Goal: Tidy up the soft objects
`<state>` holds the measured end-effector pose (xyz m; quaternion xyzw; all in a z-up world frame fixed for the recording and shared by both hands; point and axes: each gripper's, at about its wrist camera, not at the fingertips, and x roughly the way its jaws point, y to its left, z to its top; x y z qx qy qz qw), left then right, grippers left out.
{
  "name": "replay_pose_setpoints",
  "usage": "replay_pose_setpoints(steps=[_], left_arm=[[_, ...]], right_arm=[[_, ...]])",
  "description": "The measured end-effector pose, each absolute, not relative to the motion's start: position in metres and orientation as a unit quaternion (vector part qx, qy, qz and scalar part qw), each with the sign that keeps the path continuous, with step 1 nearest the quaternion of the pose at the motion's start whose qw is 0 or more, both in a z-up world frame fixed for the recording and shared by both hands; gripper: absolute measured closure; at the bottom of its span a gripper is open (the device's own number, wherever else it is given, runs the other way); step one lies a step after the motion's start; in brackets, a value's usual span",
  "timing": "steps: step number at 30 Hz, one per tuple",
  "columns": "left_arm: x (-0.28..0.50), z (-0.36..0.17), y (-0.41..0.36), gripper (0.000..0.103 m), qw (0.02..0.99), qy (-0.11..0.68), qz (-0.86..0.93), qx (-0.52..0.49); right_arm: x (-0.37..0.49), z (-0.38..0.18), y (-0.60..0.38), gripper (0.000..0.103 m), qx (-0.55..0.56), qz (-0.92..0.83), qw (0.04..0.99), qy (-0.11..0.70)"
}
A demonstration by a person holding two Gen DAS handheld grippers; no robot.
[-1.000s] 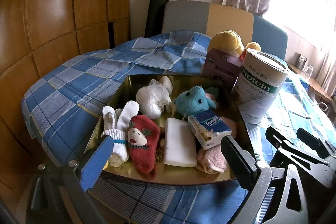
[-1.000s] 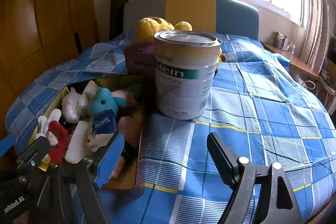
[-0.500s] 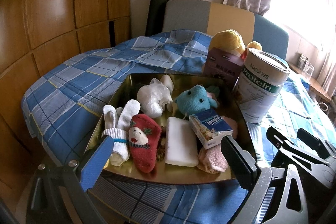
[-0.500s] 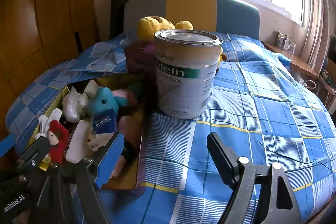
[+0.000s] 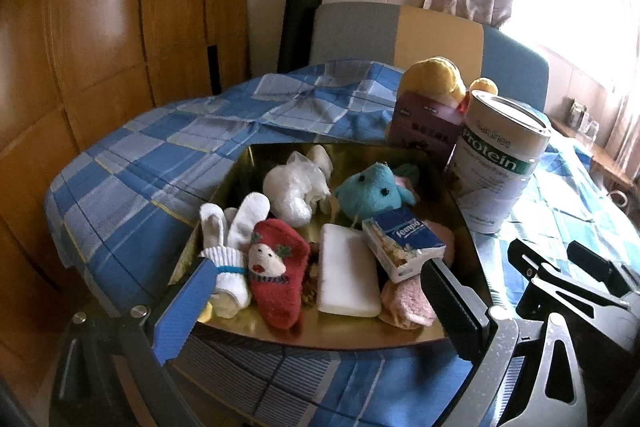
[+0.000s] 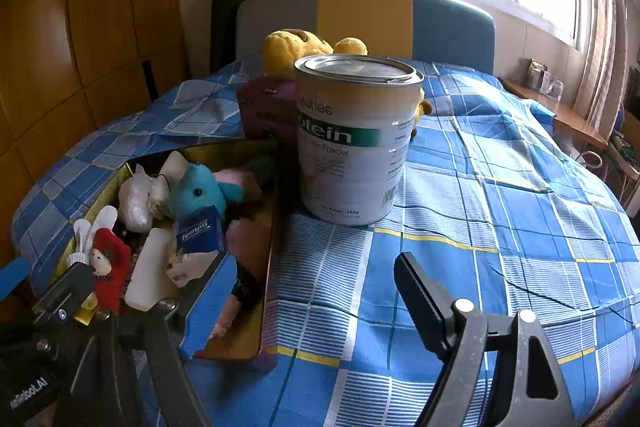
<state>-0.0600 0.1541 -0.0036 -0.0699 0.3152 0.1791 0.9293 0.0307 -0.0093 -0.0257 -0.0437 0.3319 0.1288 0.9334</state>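
Observation:
A gold tray (image 5: 256, 323) on the blue checked cloth holds white socks (image 5: 236, 227), a red snowman sock (image 5: 276, 283), a white foam block (image 5: 348, 275), a Tempo tissue pack (image 5: 404, 243), a pink fluffy sock (image 5: 404, 301), a teal plush (image 5: 372, 189) and a bagged white plush (image 5: 294, 187). My left gripper (image 5: 316, 307) hovers open at the tray's near edge, holding nothing. My right gripper (image 6: 316, 303) stands open over bare cloth just right of the tray (image 6: 240, 339), also holding nothing. A yellow plush (image 6: 296, 47) sits behind the can.
A tall protein powder can (image 6: 356, 139) stands right of the tray, with a purple box (image 5: 424, 125) beside it at the tray's far corner. A padded chair back (image 6: 364, 19) rises behind the table. Wooden panels line the left wall. Open cloth (image 6: 500, 207) spreads to the right.

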Motion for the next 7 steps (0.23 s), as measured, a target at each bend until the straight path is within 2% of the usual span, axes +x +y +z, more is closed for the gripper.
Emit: replay_pose_setpoints(steps=[7], left_arm=[[-0.0585,-0.0048,0.1552,0.0,0.928,0.321,0.173,-0.076]], right_arm=[[0.0317,-0.0249,-0.0152,0.02,-0.03,0.125,0.935,0.332]])
